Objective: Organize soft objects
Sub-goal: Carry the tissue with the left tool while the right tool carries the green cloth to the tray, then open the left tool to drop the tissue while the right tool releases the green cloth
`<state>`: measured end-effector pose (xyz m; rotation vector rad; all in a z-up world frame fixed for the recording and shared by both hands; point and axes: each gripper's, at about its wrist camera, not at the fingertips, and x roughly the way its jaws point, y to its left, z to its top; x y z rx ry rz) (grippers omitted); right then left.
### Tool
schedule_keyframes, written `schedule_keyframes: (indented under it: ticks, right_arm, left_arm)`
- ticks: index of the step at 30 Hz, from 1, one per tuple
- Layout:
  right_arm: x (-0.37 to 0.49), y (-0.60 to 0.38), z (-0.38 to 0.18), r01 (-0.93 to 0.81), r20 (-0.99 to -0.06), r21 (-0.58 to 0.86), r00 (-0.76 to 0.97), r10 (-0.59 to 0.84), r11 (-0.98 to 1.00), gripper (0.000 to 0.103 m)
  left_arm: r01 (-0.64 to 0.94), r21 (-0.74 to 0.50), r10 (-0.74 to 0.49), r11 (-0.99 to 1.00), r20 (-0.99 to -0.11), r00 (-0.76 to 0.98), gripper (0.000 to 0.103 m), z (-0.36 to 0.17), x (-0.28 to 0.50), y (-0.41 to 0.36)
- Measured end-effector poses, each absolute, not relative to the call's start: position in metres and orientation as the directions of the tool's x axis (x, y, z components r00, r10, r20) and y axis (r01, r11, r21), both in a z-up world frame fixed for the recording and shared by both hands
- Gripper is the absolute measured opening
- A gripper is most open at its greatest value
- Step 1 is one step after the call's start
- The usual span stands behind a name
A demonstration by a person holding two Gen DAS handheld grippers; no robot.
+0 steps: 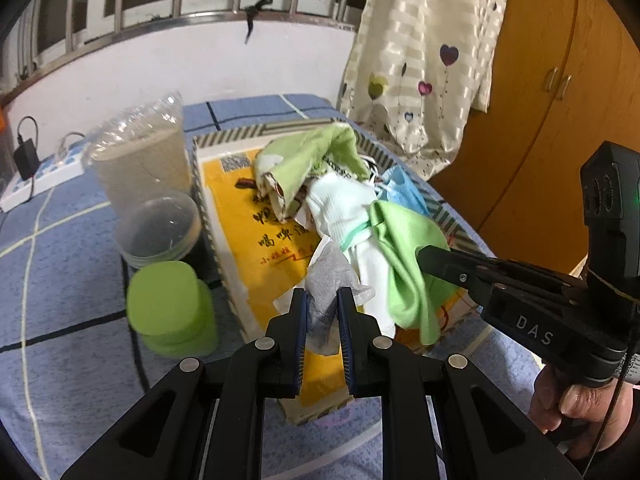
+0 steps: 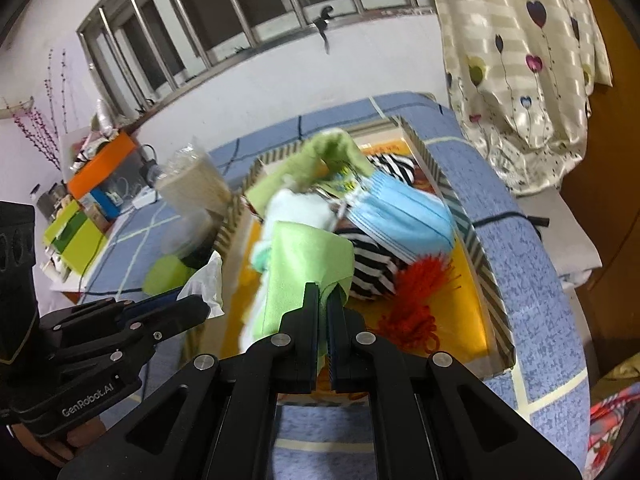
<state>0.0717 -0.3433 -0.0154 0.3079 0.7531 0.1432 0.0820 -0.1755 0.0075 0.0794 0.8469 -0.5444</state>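
The left gripper (image 1: 323, 312) pinches a crumpled white tissue (image 1: 330, 280) between its nearly closed fingers, above the near edge of the shallow striped box (image 1: 224, 136). The right gripper (image 2: 324, 300) is clamped tight on a light green cloth (image 2: 308, 256). Just beyond this cloth lie a white sock (image 1: 340, 204), a blue face mask (image 2: 400, 212), a striped black-and-white fabric (image 2: 372, 272) and red yarn (image 2: 416, 280), all in the box. To the left of the left fingers stands a green container (image 1: 168, 304).

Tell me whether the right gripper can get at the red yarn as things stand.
Probably not yet: the right gripper is shut on the green cloth. The red yarn lies uncovered in the tray, just beside it.
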Motion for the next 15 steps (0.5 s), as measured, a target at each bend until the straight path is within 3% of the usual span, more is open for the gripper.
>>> schedule_keyframes:
  ticks: [15]
  right_arm:
    - [0.101, -0.362, -0.029, 0.045, -0.676, 0.284, 0.718, 0.166, 0.958, 0.004]
  left_arm:
    - [0.471, -0.141, -0.402, 0.87, -0.758, 0.514, 0.015, -0.014, 0.123, -0.197]
